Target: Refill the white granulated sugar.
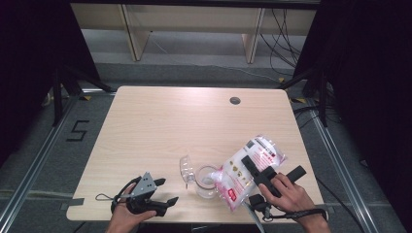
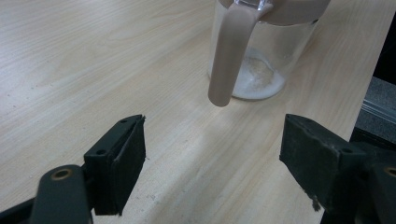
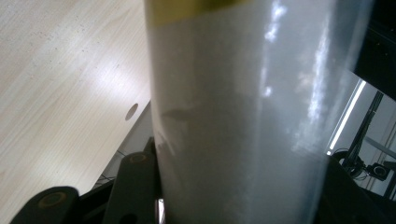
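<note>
The right tongs [image 1: 259, 171] pinch a clear bag [image 1: 248, 167] of white powder with red print, tilted over the glass jar [image 1: 206, 182] just left of them, its lid [image 1: 185, 168] open, while the left tongs [image 1: 163, 191] rest spread on the tabletop [image 1: 160, 126] nearby

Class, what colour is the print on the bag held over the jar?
Red on white, on the bag; clearest in the high view.
</note>
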`<state>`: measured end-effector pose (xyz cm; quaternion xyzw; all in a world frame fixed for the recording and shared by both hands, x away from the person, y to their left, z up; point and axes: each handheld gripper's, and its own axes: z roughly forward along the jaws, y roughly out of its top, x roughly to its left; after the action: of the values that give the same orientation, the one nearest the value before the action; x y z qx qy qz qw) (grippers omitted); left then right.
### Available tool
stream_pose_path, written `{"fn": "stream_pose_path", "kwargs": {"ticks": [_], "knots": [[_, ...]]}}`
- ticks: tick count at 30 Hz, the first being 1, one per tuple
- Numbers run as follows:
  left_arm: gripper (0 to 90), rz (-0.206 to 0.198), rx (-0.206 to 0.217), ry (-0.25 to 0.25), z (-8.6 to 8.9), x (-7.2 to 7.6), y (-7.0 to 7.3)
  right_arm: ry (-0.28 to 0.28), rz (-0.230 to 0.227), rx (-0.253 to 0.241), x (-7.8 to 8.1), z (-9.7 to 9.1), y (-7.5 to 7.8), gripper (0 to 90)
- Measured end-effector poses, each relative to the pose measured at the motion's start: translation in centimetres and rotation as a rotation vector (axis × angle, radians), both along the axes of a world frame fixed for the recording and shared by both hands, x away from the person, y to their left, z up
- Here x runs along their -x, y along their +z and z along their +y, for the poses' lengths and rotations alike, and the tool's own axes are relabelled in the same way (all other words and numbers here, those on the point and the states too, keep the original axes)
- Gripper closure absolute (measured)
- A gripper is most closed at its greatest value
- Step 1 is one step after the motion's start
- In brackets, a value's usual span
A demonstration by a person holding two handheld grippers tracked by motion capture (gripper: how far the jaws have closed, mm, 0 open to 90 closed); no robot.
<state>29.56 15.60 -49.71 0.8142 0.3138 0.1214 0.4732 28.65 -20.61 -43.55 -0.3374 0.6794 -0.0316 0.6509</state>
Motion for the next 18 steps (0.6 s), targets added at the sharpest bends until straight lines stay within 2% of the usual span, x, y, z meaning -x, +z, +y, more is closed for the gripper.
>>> {"fn": "stream_pose_path", "kwargs": {"ticks": [2,15,18], "knots": [[22.0,0.000,0.001,0.001,-0.01,0.01,0.01,-0.007,0.003,-0.014,0.02,-0.10,-0.04,57.1],[22.0,0.004,0.010,-0.002,-0.03,-0.02,-0.01,-0.008,0.001,-0.013,0.05,-0.12,0.01,57.7],[22.0,0.003,0.011,-0.002,-0.03,-0.01,-0.01,-0.001,-0.001,0.000,0.02,-0.04,0.06,57.9]]}}
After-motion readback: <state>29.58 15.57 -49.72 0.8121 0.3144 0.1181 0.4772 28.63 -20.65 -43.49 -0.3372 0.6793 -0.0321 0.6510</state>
